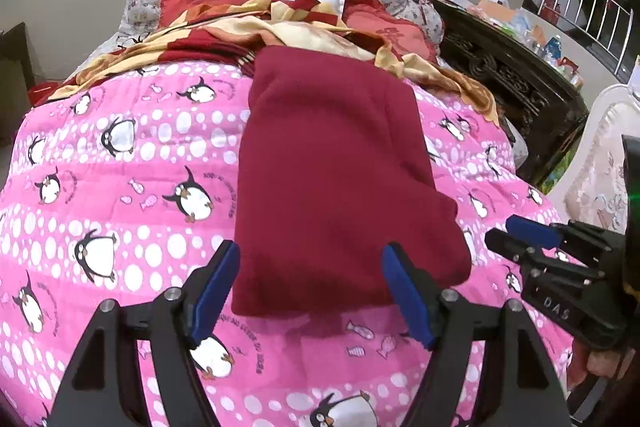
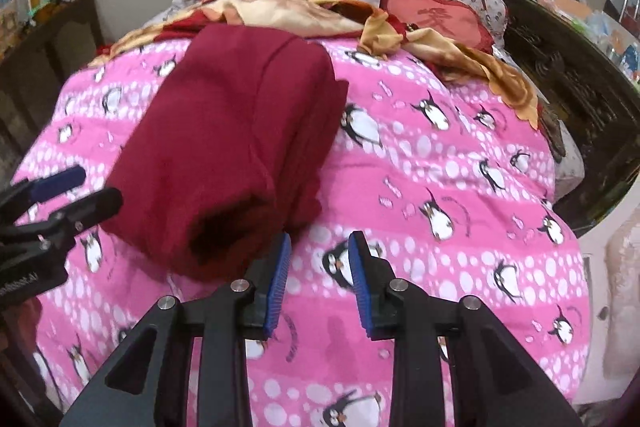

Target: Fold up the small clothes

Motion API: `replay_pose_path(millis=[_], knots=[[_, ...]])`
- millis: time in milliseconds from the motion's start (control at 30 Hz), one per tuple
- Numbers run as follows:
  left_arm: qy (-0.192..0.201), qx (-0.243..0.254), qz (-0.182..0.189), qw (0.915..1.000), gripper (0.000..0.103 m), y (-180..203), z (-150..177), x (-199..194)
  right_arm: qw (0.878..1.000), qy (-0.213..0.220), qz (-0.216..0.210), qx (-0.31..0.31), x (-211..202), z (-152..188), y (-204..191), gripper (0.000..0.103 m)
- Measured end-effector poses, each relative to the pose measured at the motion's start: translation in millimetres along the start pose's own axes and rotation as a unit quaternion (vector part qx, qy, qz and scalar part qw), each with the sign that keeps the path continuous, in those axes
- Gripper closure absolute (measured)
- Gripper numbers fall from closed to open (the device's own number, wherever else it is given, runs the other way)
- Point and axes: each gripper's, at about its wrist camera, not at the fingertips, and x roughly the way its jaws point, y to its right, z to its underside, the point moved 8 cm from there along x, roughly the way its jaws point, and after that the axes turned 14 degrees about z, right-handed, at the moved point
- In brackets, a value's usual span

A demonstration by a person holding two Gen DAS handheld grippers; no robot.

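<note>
The black body of the right tool [image 1: 520, 241] carries raised letters reading "DAS", seen from the left wrist view. Pale lettering on the left tool [image 2: 76, 187], seen from the right wrist view, is too blurred to read. A red heart-shaped cushion [image 2: 436, 19] bears a darker Chinese character, and small curved print beside the penguins on the pink penguin-patterned quilt [image 1: 120, 187] is illegible.

The dark red fleece garment [image 1: 332, 179] is folded into a long, thick rectangle with layered edges along one side and a rolled opening at its near end. It lies flat on the quilt, its far end touching the crumpled red-and-yellow blanket [image 1: 312, 31].

The left tool [image 1: 310, 281] is spread wide, its blue pads [image 1: 216, 291] either side of the garment's near edge, gripping nothing. The right tool [image 2: 318, 277] is partly open and empty, over the quilt just beside the garment's near corner.
</note>
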Motion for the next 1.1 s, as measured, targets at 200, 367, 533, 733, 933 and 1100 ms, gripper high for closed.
replay_pose_path(millis=[200, 367, 533, 733, 933, 1100], knots=[[-0.008, -0.018, -0.001, 0.9998, 0.025, -6, 11, 1, 1.000, -0.005, 0.019, -0.020, -3, 17, -4, 0.070], [-0.011, -0.025, -0.001, 0.9996, 0.025, -10, 16, 1, 0.999, -0.013, 0.026, -0.024, -1, 26, -4, 0.070], [-0.011, -0.025, -0.001, 0.9996, 0.025, -10, 17, 2, 0.999, -0.017, 0.031, -0.026, 1, 30, -4, 0.070], [-0.010, -0.025, -0.001, 0.9996, 0.025, -11, 16, 2, 0.999, -0.020, 0.029, -0.027, 3, 29, -5, 0.070], [-0.011, -0.024, -0.002, 0.9997, 0.025, -10, 16, 2, 0.999, -0.021, 0.028, -0.025, 4, 29, -6, 0.070], [-0.009, -0.024, -0.002, 0.9997, 0.025, -10, 16, 2, 0.999, -0.021, 0.028, -0.026, 5, 29, -6, 0.070]])
